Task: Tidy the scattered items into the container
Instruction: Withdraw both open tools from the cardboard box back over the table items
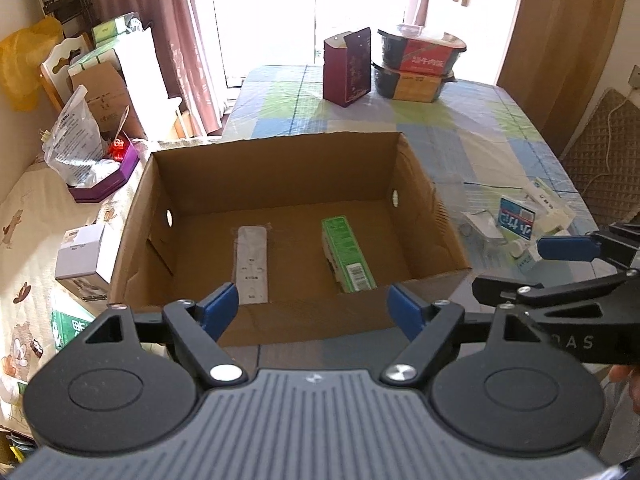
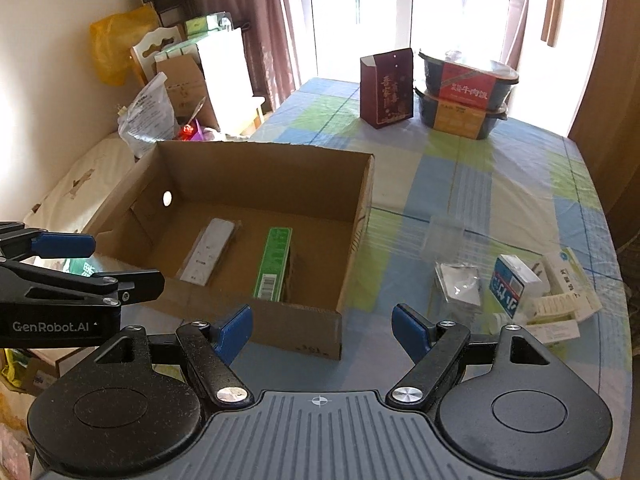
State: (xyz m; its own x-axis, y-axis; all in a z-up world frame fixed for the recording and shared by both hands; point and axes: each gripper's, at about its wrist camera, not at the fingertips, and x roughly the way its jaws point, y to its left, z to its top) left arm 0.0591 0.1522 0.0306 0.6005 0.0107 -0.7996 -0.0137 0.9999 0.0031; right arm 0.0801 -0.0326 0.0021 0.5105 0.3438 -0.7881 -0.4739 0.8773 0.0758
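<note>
Left gripper [image 1: 312, 308]: jaws wide apart, nothing between them, hovering over the near wall of the cardboard box [image 1: 280, 320]. Right gripper [image 2: 322, 330]: also spread wide and empty, held near the box's front right corner.

Inside the box: a white remote [image 1: 252, 266] and a green carton [image 1: 349, 256], lying flat side by side on the floor, apart from each other.

Outside, on the checked tablecloth [image 2: 500, 184] to the right of the box: a loose cluster still to be gathered, namely a blue-and-white carton [image 2: 510, 286], a white medicine box [image 2: 570, 284], a clear plastic tray [image 2: 460, 286] and a small bottle [image 2: 500, 320] just beside them.

Judging by this: sorting partway through, two items in, several out. Next likely: right gripper over to the cluster, jaws squared to a carton's narrow sides, without knocking its neighbours.
</note>
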